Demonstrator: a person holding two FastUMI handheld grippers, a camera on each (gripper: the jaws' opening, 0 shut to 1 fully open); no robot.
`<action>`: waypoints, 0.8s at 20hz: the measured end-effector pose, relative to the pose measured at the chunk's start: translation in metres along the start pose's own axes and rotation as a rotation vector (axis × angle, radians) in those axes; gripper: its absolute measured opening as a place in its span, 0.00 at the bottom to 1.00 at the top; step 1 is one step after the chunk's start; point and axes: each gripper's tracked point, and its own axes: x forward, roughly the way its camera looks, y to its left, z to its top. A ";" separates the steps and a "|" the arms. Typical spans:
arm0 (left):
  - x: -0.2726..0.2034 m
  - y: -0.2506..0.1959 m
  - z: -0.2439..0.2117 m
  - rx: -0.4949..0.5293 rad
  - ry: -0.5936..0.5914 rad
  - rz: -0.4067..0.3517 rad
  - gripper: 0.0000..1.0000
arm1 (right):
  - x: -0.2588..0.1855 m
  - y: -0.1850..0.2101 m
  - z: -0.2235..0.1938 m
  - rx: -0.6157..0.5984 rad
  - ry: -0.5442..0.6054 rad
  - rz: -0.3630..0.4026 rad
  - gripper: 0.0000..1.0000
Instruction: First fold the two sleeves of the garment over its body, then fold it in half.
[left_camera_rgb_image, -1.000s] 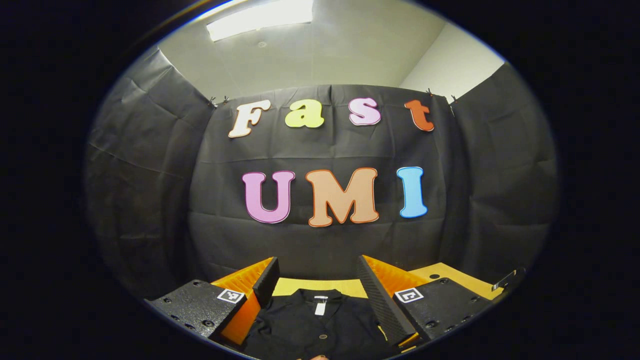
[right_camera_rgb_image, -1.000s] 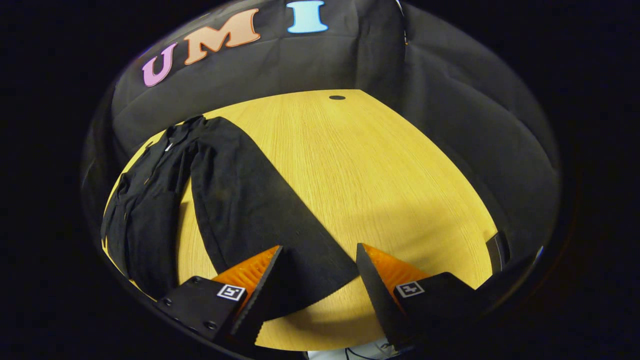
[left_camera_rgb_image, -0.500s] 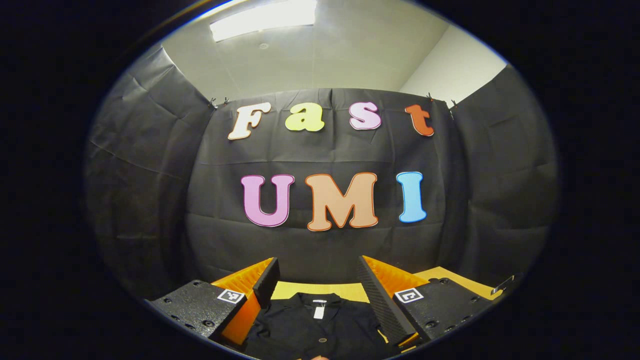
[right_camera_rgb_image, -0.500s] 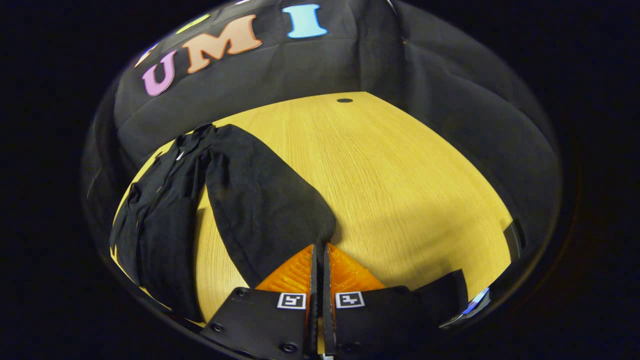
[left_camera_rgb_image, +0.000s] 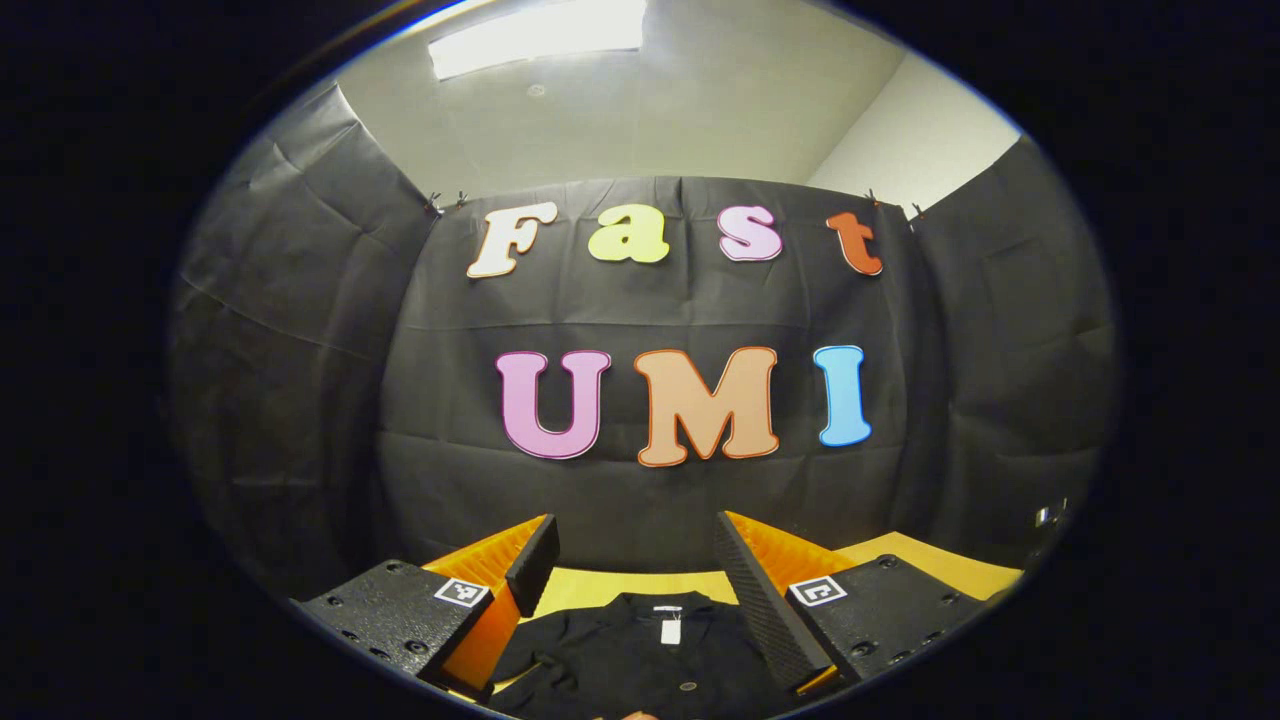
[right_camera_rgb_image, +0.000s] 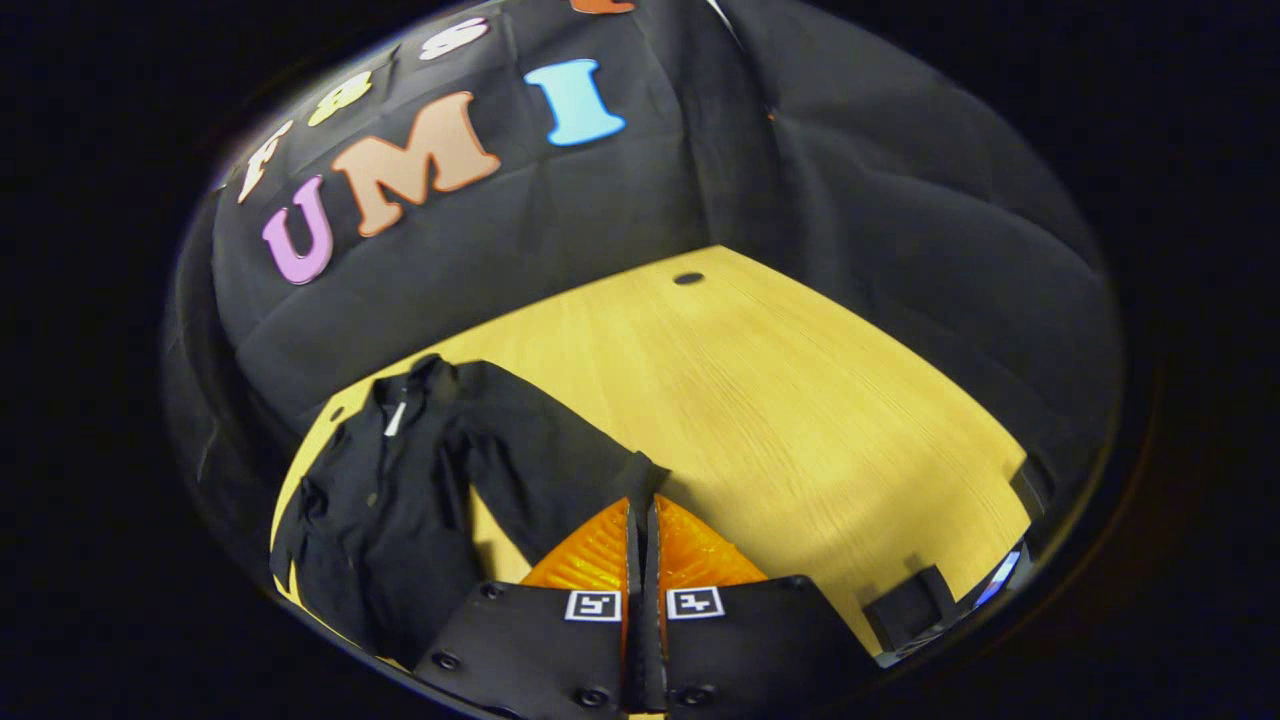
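Note:
A black button-up garment (right_camera_rgb_image: 370, 520) lies on the yellow wooden table (right_camera_rgb_image: 800, 400), collar toward the cloth wall. In the right gripper view its near sleeve (right_camera_rgb_image: 540, 455) runs from the shoulder to my right gripper (right_camera_rgb_image: 641, 497), which is shut on the sleeve's end and holds it raised off the table. In the left gripper view the garment's collar with a white label (left_camera_rgb_image: 670, 631) lies just past and below my left gripper (left_camera_rgb_image: 634, 535). Its orange fingers are spread wide apart with nothing between them, hovering above the garment's body.
A small dark hole (right_camera_rgb_image: 688, 278) marks the table near the far wall. Black cloth walls enclose the table on three sides. A dark block (right_camera_rgb_image: 900, 612) sits at the table's near right edge. Bare wood stretches to the right of the garment.
My right gripper shut on the sleeve's end, then lifted it and drew it toward the body. The left gripper stayed open, shifting only slightly.

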 end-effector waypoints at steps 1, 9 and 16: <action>0.001 0.007 -0.002 -0.005 0.006 0.011 0.92 | -0.001 0.019 0.015 -0.007 -0.023 0.028 0.02; -0.005 0.069 -0.017 -0.008 0.055 0.089 0.92 | -0.013 0.167 0.089 -0.101 -0.150 0.250 0.02; -0.011 0.131 -0.027 -0.010 0.076 0.176 0.92 | -0.004 0.297 0.091 -0.262 -0.176 0.395 0.00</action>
